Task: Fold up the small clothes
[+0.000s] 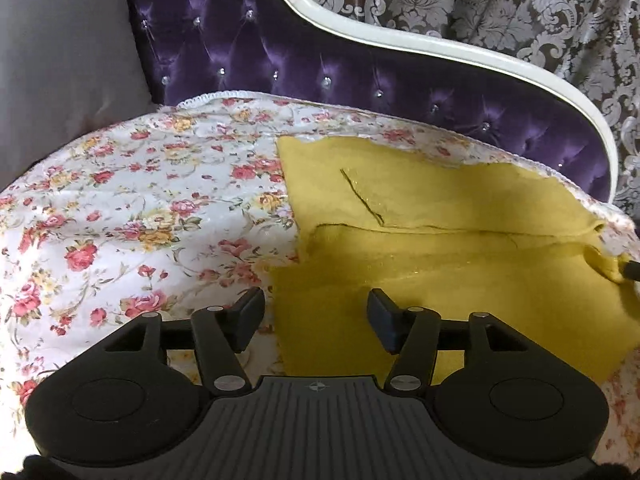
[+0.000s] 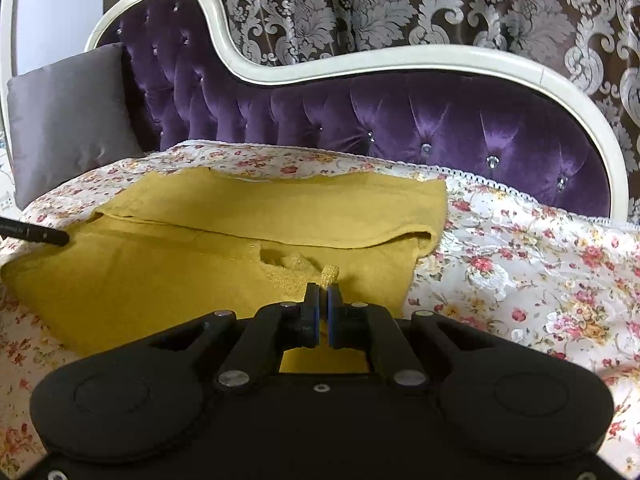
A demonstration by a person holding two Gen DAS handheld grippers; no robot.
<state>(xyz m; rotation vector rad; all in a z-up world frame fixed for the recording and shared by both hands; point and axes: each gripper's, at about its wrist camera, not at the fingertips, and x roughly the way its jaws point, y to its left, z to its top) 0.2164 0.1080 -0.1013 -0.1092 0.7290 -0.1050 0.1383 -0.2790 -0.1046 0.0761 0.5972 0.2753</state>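
One patterned damask curtain (image 2: pixel 440 4) hangs behind one chaise longue (image 2: pixel 360 120), tufted purple velvet studded with crystal buttons inside a curved white frame. One floral quilted coverlet (image 1: pixel 132 208) with a lace edge covers the seat. One smooth grey cushion (image 2: pixel 68 120) leans at the end. One mustard knit garment (image 2: pixel 180 264), partly folded, lies flat on the coverlet. Left gripper (image 1: pixel 316 320): jaws spread wide, holding nothing, over the garment's edge. Right gripper (image 2: pixel 322 306): pads pinched together on a glittery fold of the garment.
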